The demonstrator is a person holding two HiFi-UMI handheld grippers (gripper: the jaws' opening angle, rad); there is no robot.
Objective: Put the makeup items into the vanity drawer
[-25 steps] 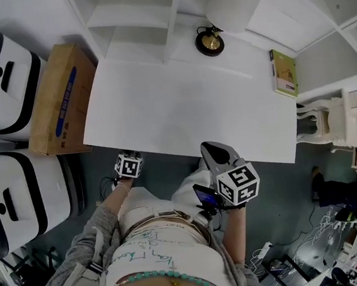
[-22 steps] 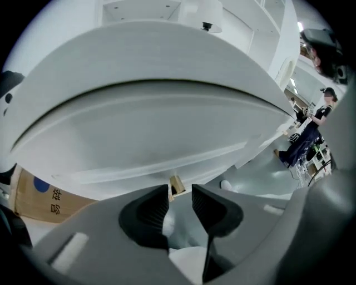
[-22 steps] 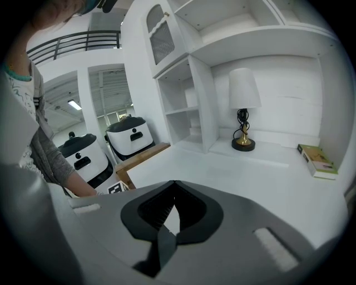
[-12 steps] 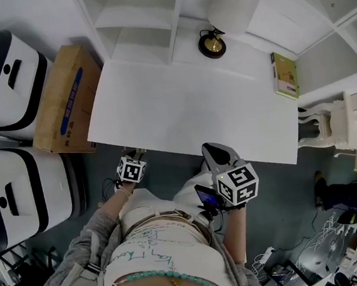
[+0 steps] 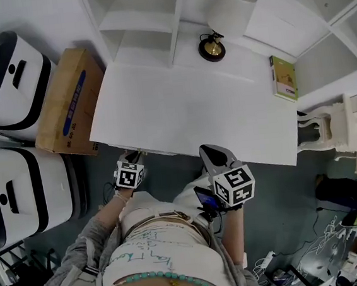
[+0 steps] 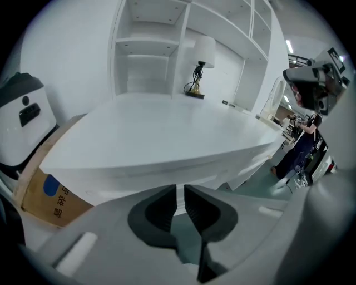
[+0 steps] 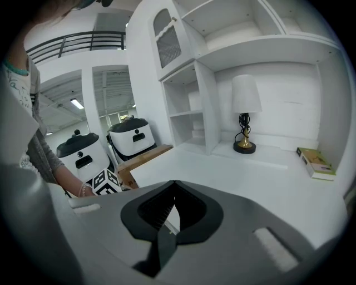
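The white vanity table (image 5: 187,106) fills the middle of the head view, and I see no makeup items in any view. My left gripper (image 5: 133,155) is at the table's front edge, left of centre. Its jaws (image 6: 180,192) are nearly together, with a thin white piece of the drawer front (image 6: 144,175) in the slit. A narrow strip stands out along that front edge (image 5: 147,150). My right gripper (image 5: 207,151) hangs in front of the table's edge, close to the person's body. It is shut (image 7: 173,186) with nothing in it.
At the back of the table stand a lamp (image 5: 211,45) and white shelves (image 5: 146,15), with a green book (image 5: 284,77) at its right end. A cardboard box (image 5: 70,103) and two white machines (image 5: 7,81) (image 5: 19,194) crowd the left. A white chair (image 5: 328,123) is on the right.
My left gripper has drawn back slightly from the table's front edge toward the person. The right gripper has hardly moved.
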